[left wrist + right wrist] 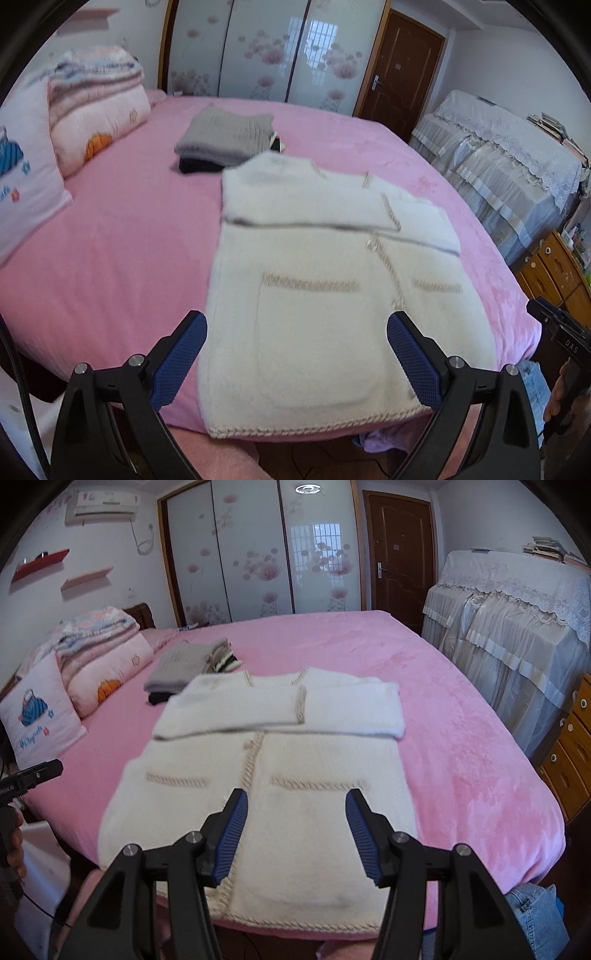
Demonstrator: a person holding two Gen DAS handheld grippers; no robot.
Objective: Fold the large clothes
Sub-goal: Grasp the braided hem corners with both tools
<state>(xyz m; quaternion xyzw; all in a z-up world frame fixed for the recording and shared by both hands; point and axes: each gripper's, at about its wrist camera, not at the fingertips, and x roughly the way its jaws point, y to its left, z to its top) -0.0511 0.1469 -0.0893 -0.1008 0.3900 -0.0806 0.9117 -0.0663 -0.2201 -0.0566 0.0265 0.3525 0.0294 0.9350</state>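
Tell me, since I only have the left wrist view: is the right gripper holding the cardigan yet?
Observer: No. The right gripper is open above the white cardigan, with nothing between its pads.
Operator: Over which part?
Observer: Its fingers frame the pocket just right of the braided front band, near the hem.
Operator: Anything new behind it?
Observer: A striped garment shows at the right edge of the grey folded one.

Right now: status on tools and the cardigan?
Left tool and right tool open, empty. White cardigan flat on pink bed, sleeves folded across. Folded pile behind, clear.
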